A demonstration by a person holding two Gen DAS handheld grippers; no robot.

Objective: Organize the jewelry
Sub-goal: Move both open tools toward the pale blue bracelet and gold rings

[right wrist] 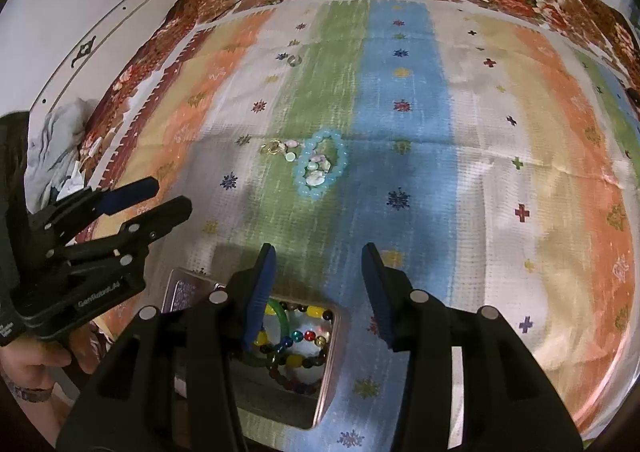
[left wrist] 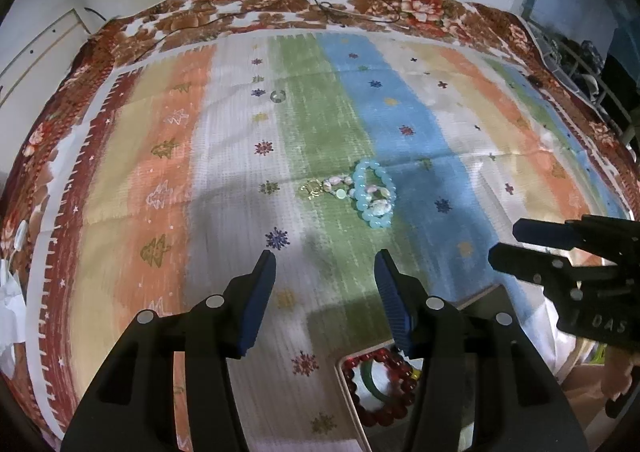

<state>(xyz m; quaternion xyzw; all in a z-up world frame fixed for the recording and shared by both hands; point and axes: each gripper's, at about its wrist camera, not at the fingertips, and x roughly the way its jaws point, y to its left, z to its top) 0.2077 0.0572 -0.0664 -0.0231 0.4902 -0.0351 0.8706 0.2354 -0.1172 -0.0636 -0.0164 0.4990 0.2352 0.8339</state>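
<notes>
A light blue bead bracelet (left wrist: 374,192) (right wrist: 320,166) lies on the striped cloth, with a shell-and-pearl string (left wrist: 378,206) (right wrist: 316,176) across it. A small gold piece (left wrist: 311,188) (right wrist: 272,147) sits just to its left. A clear ring (left wrist: 277,95) (right wrist: 295,60) lies further back. My left gripper (left wrist: 325,256) (right wrist: 172,195) is open and empty, short of the bracelet. My right gripper (right wrist: 318,248) (left wrist: 504,242) is also open and empty. Below it, a metal box (right wrist: 334,352) (left wrist: 346,384) holds a multicoloured bead bracelet (right wrist: 304,336), a green bangle (right wrist: 280,316) and a red bead bracelet (left wrist: 400,384).
The striped cloth (left wrist: 400,100) lies on a brown floral blanket (left wrist: 280,0). Black cables (left wrist: 340,8) trail over the blanket's far edge by the wall. A hand (right wrist: 36,364) holds the left gripper. Crumpled white cloth (right wrist: 60,156) lies at the left edge.
</notes>
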